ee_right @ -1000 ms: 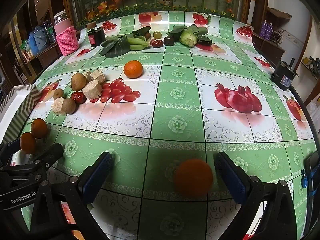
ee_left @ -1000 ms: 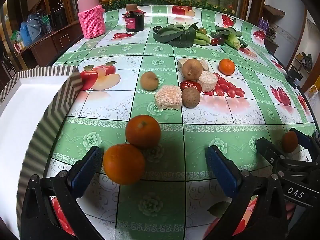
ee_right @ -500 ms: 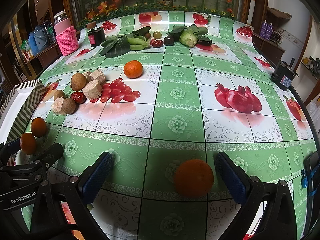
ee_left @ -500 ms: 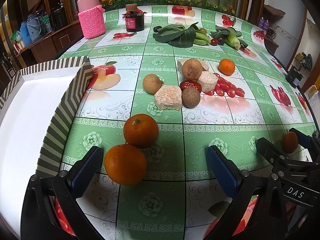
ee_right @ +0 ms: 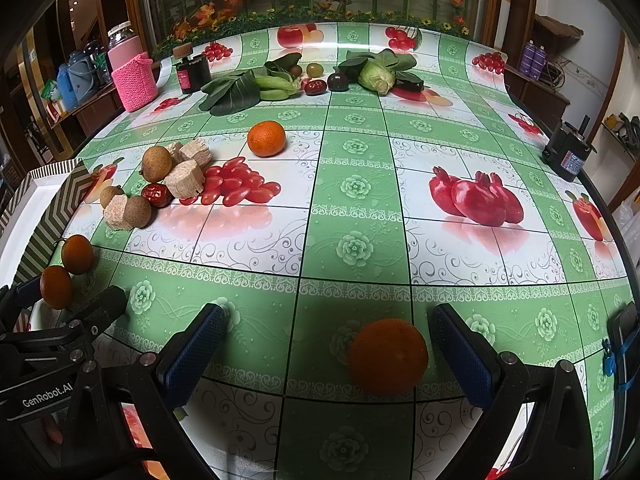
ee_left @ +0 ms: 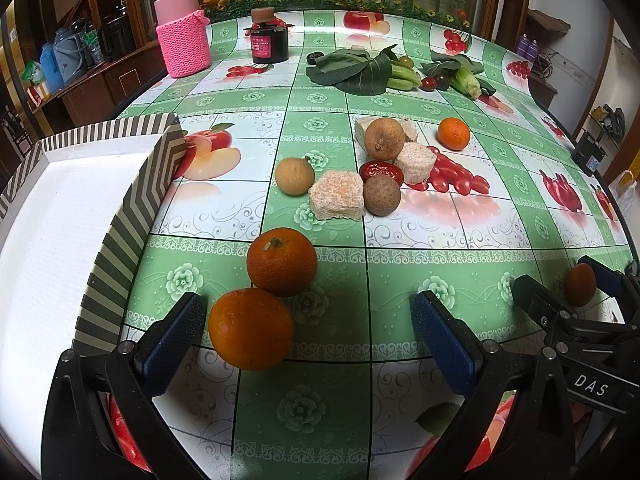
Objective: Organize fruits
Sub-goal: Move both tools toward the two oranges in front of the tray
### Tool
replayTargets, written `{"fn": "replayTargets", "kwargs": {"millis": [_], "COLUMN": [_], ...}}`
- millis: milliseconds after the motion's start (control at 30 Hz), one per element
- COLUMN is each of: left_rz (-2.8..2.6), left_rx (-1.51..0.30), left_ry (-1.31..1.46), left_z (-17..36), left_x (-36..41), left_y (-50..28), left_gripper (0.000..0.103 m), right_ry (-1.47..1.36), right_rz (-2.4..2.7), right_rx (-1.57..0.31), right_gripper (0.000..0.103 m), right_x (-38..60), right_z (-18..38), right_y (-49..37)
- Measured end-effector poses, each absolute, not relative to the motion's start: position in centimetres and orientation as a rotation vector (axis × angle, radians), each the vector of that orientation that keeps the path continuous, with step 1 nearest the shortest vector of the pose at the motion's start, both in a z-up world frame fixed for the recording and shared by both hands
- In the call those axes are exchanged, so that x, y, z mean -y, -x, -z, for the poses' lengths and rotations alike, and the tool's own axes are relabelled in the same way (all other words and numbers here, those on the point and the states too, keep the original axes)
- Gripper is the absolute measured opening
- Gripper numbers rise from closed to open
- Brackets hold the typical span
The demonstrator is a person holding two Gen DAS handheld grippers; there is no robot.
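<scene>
Left wrist view: round orange citrus fruit (ee_left: 251,328) lying on the green floral-tiled tabletop (ee_left: 400,280) between the spread blue-padded left tongs (ee_left: 308,344), hard by the left pad (ee_left: 176,336), whether touching cannot be told; nothing gripped. Round, so no long axis. Just behind and touching it, a second orange citrus fruit (ee_left: 281,261), stem scar turned up and toward the camera, blocking the way forward. To the left, near both fruits, an open white box with grey zigzag-striped walls (ee_left: 132,216). Farther out, a cluster of three brown round fruits (ee_left: 384,139), pale crumbly blocks (ee_left: 337,195) and a wrinkled red date (ee_left: 381,171); beyond, a small orange tangerine (ee_left: 453,133), dark green leafy vegetables (ee_left: 356,70), a dark jar with a wooden lid (ee_left: 269,41) and a bottle in a pink knitted sleeve (ee_left: 183,36).

Right wrist view: a third round orange fruit (ee_right: 387,355) on the tabletop between the wide-open right tongs (ee_right: 332,354), nearer the right pad (ee_right: 460,356), apart from both pads. Open tabletop ahead of it. At far right, a black boxy device (ee_right: 566,155) near the tabletop edge.
</scene>
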State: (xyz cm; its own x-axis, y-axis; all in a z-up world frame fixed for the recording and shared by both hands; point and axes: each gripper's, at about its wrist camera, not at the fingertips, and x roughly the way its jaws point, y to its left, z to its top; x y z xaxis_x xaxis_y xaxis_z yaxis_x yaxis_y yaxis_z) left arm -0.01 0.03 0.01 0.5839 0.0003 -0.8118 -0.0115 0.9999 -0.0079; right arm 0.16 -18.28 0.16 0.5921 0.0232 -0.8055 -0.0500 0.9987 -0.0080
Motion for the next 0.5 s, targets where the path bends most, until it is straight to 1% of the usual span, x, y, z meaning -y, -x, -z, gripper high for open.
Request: {"fn": "replayTargets", "kwargs": {"millis": [100, 267, 367, 500], "left_rz": [-0.001, 0.058, 0.116, 0.161], "left_rx": [-0.952, -1.014, -1.008, -0.956], "left_ry": [0.009, 0.007, 0.021, 0.012], "left_z": [0.0, -0.1, -1.1, -3.0], "left_x": [0.0, -0.4, -0.8, -1.3], "left_y": [0.0, -0.2, 1.0, 2.6], "left_gripper": [0.103, 0.103, 0.103, 0.103], "right_ry": [0.032, 0.052, 0.073, 0.046], "right_rz": [-0.044, -0.059, -0.060, -0.071], "right_rx": [-0.936, -0.961, -0.902, -0.829], "right_gripper": [0.103, 0.103, 0.103, 0.103], "right_x": [18.2, 19.0, 19.9, 22.4], "right_z": [-0.2, -0.9, -2.5, -5.1], "right_y": [-0.2, 0.3, 1.5, 2.9]}}
